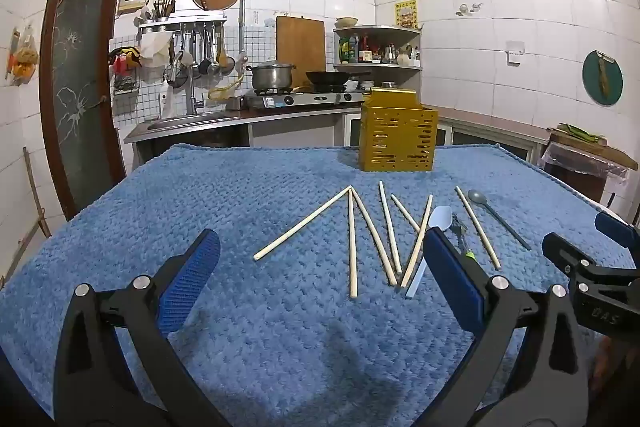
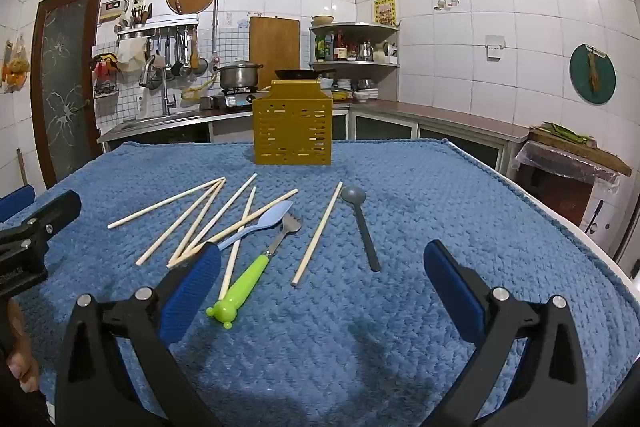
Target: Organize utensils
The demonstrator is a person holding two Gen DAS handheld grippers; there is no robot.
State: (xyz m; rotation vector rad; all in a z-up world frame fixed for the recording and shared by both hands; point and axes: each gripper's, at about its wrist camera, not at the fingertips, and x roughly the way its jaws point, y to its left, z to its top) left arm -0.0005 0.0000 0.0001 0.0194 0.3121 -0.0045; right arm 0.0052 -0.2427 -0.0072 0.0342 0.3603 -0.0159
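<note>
Several wooden chopsticks point(image 1: 352, 239) lie fanned out on the blue towel-covered table point(image 1: 240, 195); they also show in the right wrist view point(image 2: 192, 219). Beside them lie a light blue spoon point(image 2: 264, 221), a fork with a green handle point(image 2: 248, 279) and a grey spoon point(image 2: 362, 223). A yellow slotted utensil holder point(image 1: 396, 135) stands upright behind them; it also shows in the right wrist view point(image 2: 294, 131). My left gripper point(image 1: 320, 267) is open and empty, in front of the chopsticks. My right gripper point(image 2: 322, 271) is open and empty, in front of the fork and grey spoon.
The table's right edge point(image 2: 580, 227) drops off close to the right gripper. A kitchen counter with stove, pot point(image 1: 272, 75) and sink runs behind the table. A covered side table point(image 2: 572, 159) stands at the far right.
</note>
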